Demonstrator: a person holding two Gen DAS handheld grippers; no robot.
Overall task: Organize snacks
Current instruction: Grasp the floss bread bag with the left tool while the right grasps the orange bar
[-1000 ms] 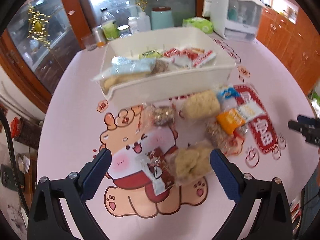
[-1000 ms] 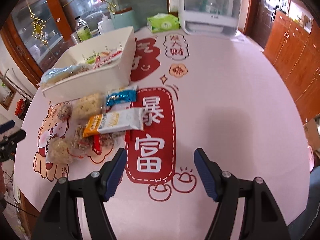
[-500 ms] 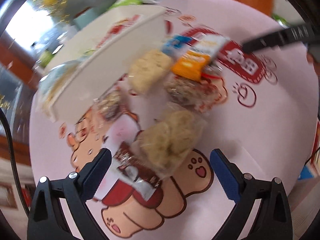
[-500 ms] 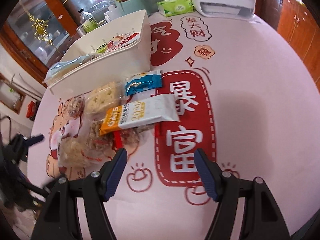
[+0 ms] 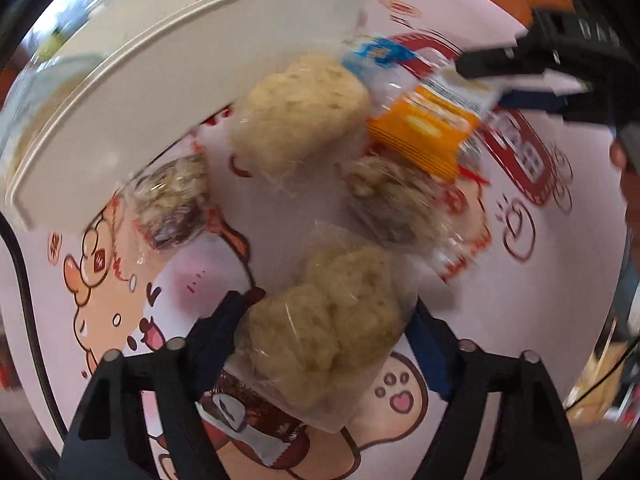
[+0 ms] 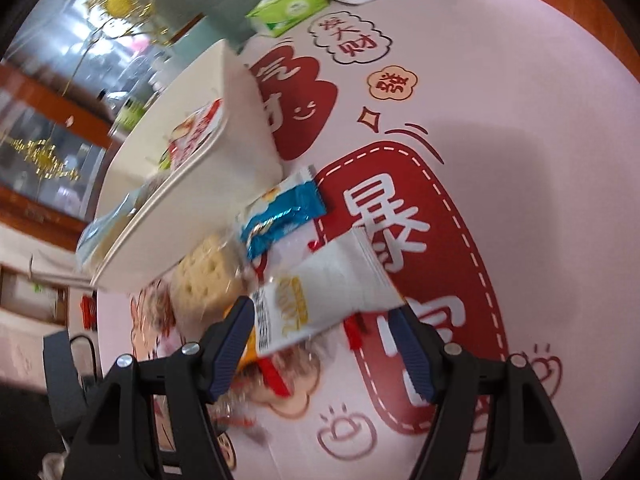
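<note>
While both grippers work at the snack pile on the pink tablecloth (image 6: pixel 520 92), the left gripper (image 5: pixel 324 344) has its jaws spread on either side of a clear bag of pale puffs (image 5: pixel 324 332); whether the pads press the bag cannot be told. A brown packet (image 5: pixel 248 416) lies partly under that bag. Beyond it lie two more clear bags (image 5: pixel 396 200) (image 5: pixel 172 200), a pale cracker pack (image 5: pixel 300 112) and a blue packet (image 5: pixel 376 54), all beside the white bin (image 5: pixel 192 64). The right gripper (image 6: pixel 324 344) has its jaws spread around one end of an orange-and-white packet (image 6: pixel 320 296); contact cannot be told. Some snacks (image 6: pixel 196 132) already lie inside the bin. A green tissue pack (image 6: pixel 288 8) lies beyond the bin.
</note>
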